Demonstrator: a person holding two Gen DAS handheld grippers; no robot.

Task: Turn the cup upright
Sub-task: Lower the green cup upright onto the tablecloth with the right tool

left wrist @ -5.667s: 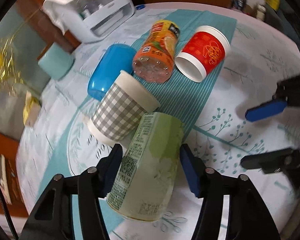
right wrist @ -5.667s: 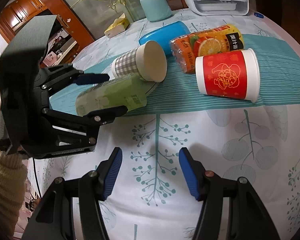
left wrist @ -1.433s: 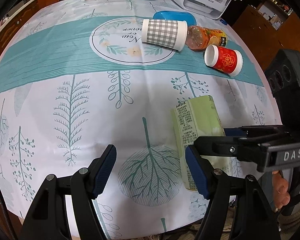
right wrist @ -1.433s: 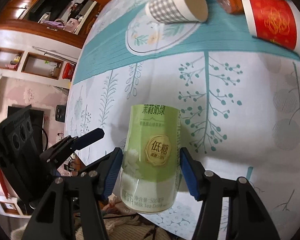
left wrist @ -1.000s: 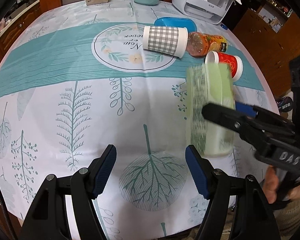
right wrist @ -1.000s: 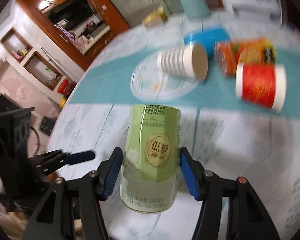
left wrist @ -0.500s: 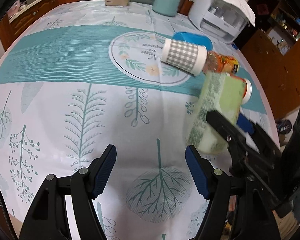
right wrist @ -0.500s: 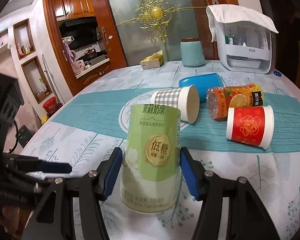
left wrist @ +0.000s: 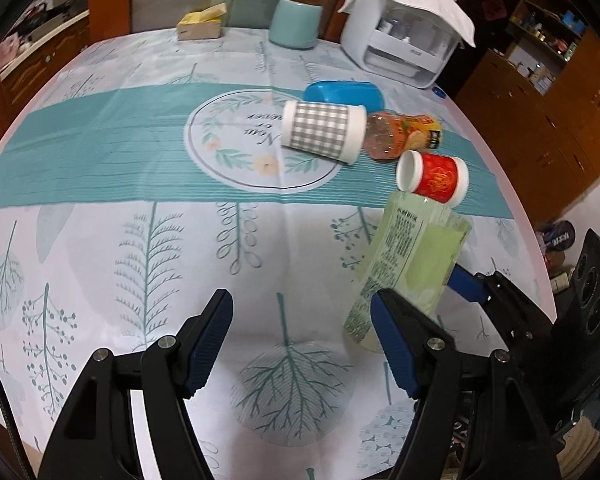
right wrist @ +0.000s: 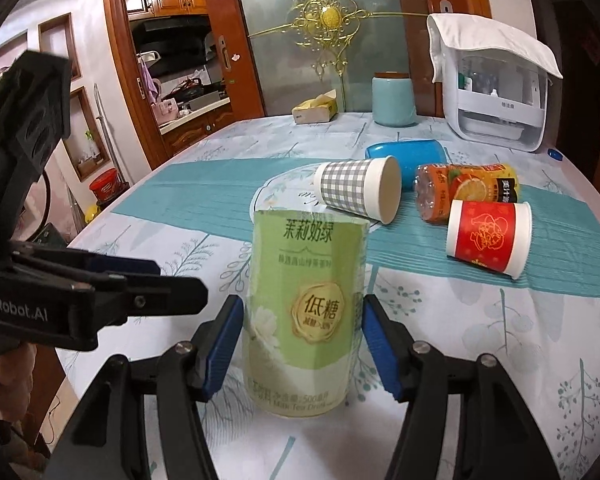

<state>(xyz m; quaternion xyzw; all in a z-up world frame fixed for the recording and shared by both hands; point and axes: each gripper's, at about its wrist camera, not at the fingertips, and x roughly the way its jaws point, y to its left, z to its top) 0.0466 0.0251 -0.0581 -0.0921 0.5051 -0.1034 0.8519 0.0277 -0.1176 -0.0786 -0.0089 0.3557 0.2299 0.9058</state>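
Observation:
The green milk-tea cup (right wrist: 306,312) stands upright, mouth up, at the near edge of the table. My right gripper (right wrist: 302,340) is shut on the green cup, a blue pad on each side. In the left wrist view the cup (left wrist: 414,260) is at the right, with the right gripper's blue pad behind it. My left gripper (left wrist: 302,344) is open and empty, over the tablecloth to the left of the cup. It also shows in the right wrist view (right wrist: 112,280) at the left.
A grey checked cup (left wrist: 324,132), an orange juice bottle (left wrist: 404,138) and a red cup (left wrist: 434,176) lie on their sides on the teal runner. A blue case (left wrist: 342,94), a teal canister (left wrist: 296,22) and a white appliance (left wrist: 406,36) are farther back.
My right gripper has turned the green cup from lying sideways to upright and lowered it toward the table. My left gripper stayed open and drew back slightly.

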